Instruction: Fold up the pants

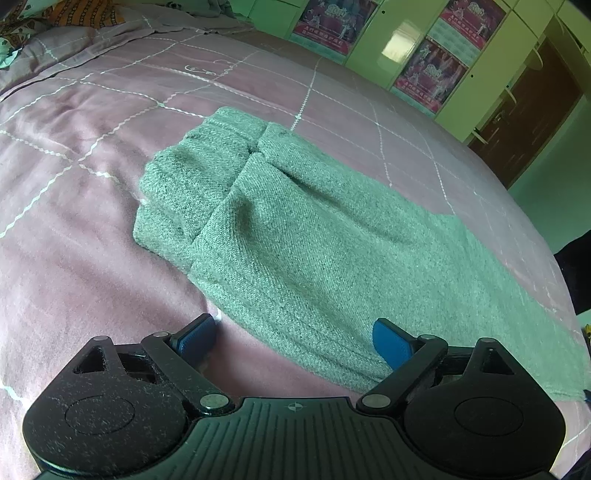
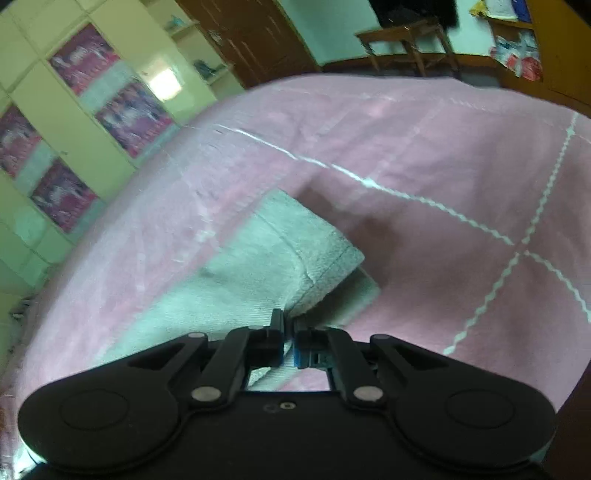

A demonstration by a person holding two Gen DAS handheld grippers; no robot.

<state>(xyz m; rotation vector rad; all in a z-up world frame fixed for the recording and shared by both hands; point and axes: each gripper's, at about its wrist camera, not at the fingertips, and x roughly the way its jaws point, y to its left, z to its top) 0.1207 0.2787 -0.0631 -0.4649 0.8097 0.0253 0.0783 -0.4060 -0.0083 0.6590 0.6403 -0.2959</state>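
While spread: one pants (image 1: pixel 295 236), two grippers

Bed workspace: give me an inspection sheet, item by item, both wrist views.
Surface: pink quilt with white grid stitching, lightly creased.
Job's things: grey-green pants lying on the quilt, already folded lengthwise; hem end lifted off the quilt.
Clutter: patterned pillows and bunched bedding at the head of the bed.
Grippers: left hand-held gripper open, low over the pants' near edge, holding nothing; right hand-held gripper shut on the pants near the hem.
Cables: nothing seen.
Surroundings: yellow-green wardrobe with posters, brown door, wooden table, shelf with bags.
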